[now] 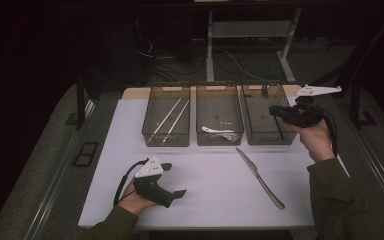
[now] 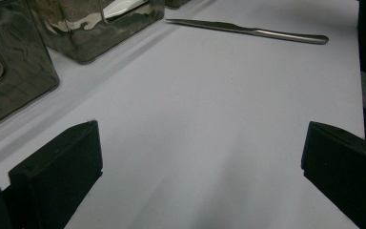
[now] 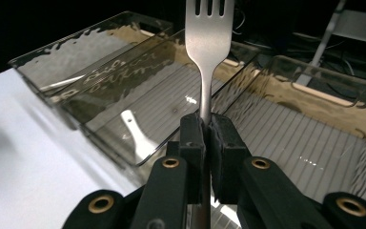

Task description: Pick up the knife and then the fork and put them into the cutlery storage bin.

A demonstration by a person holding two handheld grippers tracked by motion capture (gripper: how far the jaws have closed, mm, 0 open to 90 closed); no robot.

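1. While clamped in the right gripper (image 3: 204, 125), fork (image 3: 208, 33) stands tines-up above the right-hand bin (image 1: 267, 120).
2. Left gripper (image 2: 200, 162): jaws spread, empty, low over the tabletop (image 2: 209, 109).
3. Knife (image 1: 260, 177): flat on the tabletop, before the bins.

- The fork (image 3: 208, 52) is of silver metal, with a long thin handle and a flat head with tines.
- It is clamped by its handle, near the neck, and it stands out tines forward.
- It hangs above the right clear bin (image 3: 314, 129), not touching it.
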